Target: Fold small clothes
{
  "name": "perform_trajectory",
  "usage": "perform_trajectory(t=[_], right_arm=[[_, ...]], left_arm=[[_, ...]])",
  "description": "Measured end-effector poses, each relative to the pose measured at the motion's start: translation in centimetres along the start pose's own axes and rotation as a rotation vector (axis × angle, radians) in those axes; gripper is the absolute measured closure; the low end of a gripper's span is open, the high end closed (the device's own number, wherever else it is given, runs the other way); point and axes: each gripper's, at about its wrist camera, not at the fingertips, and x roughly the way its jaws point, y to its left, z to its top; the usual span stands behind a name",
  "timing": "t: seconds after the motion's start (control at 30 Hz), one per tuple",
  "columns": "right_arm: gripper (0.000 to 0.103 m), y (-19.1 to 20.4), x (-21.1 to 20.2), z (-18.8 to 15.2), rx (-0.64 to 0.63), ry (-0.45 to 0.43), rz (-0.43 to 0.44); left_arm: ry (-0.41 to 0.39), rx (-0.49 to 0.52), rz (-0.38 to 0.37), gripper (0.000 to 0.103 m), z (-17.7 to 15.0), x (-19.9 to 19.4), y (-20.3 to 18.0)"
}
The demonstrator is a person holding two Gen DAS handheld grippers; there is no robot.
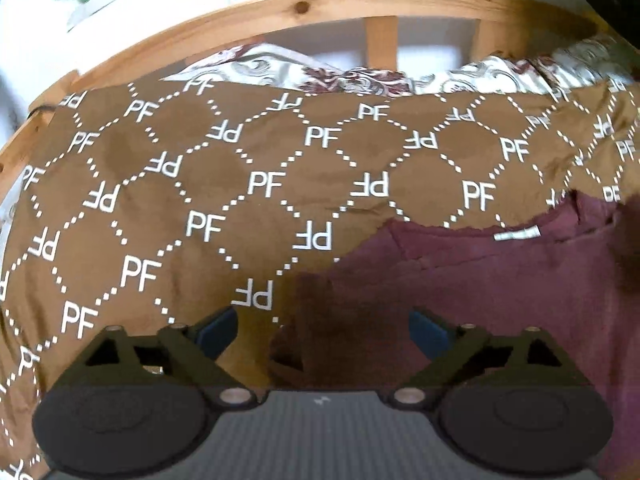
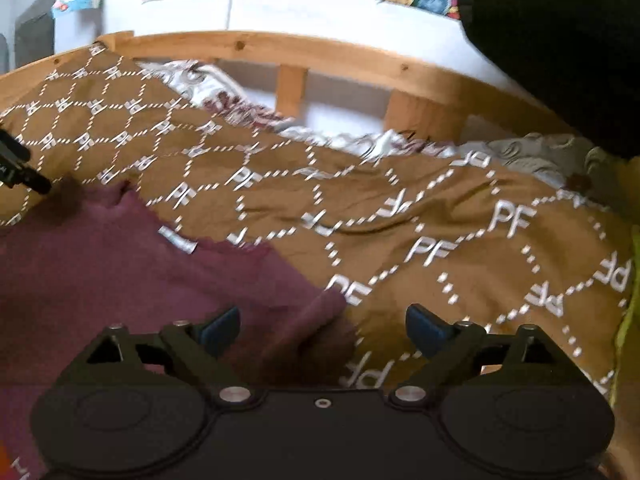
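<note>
Left wrist view looks across a bed whose brown bedspread (image 1: 248,184), printed with white "PF" letters in dotted diamonds, fills most of the frame, with a wooden bed frame (image 1: 304,4) curving behind it and a floral pillow (image 1: 352,76) tucked between the two. A maroon garment (image 1: 500,280) lies flat on the bedspread at the lower right, its neckline edge with a small white label (image 1: 516,234) turned toward the bed frame; its long axis cannot be judged, since the frame cuts off its right and lower parts. The left tool (image 1: 323,334) hovers over the garment's left edge with its blue pads (image 1: 218,334) spread wide, gripping nothing. Right wrist view shows the same garment (image 2: 120,272) at lower left, the label (image 2: 178,243) again on its far edge, and a folded ridge of maroon cloth running toward the space between the fingers. The right tool (image 2: 322,332) is likewise spread apart, holding nothing, above the garment's right edge where it meets the bedspread (image 2: 440,232). A black part at the left border (image 2: 20,168) is too cut off to identify, motion blur softens this view, and a dark shape (image 2: 560,40) blocks the upper right corner.
</note>
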Motion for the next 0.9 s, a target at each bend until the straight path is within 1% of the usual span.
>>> perform_trajectory(t=[0.03,0.07,0.13,0.17,0.2,0.23,0.27,0.3,0.33,0.4,0.47,0.6,0.67,0.73,0.8,0.9], right_arm=[[0.015,0.2,0.1,-0.1,0.003,0.004,0.009],[0.016,0.4,0.3,-0.2,0.005,0.006,0.018],[0.019,0.8,0.7,-0.2,0.003,0.008,0.02],[0.023,0.9,0.9,-0.1,0.002,0.009,0.016],[0.029,0.9,1.1,0.1,0.007,0.012,0.013],[0.032,0.8,1.4,0.2,0.017,0.014,0.013],[0.039,0.6,1.6,0.4,0.027,0.016,0.014],[0.048,0.4,1.8,0.5,0.037,0.018,0.013],[0.054,0.2,2.0,0.6,0.047,0.023,0.012],[0.078,-0.2,2.6,0.7,0.064,0.038,0.003],[0.095,-0.6,2.7,0.7,0.074,0.037,0.006],[0.098,-0.5,1.4,1.0,0.044,-0.032,-0.017],[0.098,-0.3,0.9,1.4,0.026,-0.076,-0.038],[0.098,-0.2,0.8,1.8,0.021,-0.095,-0.057],[0.098,-0.2,1.2,2.1,0.033,-0.095,-0.078],[0.098,-0.2,2.3,2.0,0.042,-0.06,-0.093]], left_arm=[[0.005,0.003,-0.003,0.017,-0.1,0.2,-0.2],[0.013,-0.002,-0.004,0.019,-0.1,0.5,-0.2],[0.029,-0.022,-0.008,0.029,-0.1,1.2,-0.1],[0.034,-0.035,-0.012,0.032,-0.2,1.6,0.0],[0.037,-0.05,-0.016,0.044,-0.3,2.0,0.3],[0.044,-0.061,-0.021,0.058,-0.4,2.4,0.4],[0.051,-0.075,-0.026,0.068,-0.6,2.8,0.7],[0.055,-0.092,-0.033,0.088,-0.8,3.1,1.0],[0.05,-0.109,-0.044,0.096,-1.0,3.2,1.2],[0.018,-0.142,-0.057,0.098,-1.2,3.0,1.7],[-0.032,-0.156,-0.035,0.099,-1.4,2.3,1.9],[-0.161,-0.15,0.001,0.1,-1.2,0.3,1.8],[-0.198,-0.144,0.033,0.1,-0.6,-0.2,1.6],[-0.201,-0.148,0.054,0.1,0.1,0.1,1.3],[-0.196,-0.169,0.057,0.1,0.6,0.7,1.3],[-0.161,-0.172,0.075,0.1,0.5,2.1,1.0]])
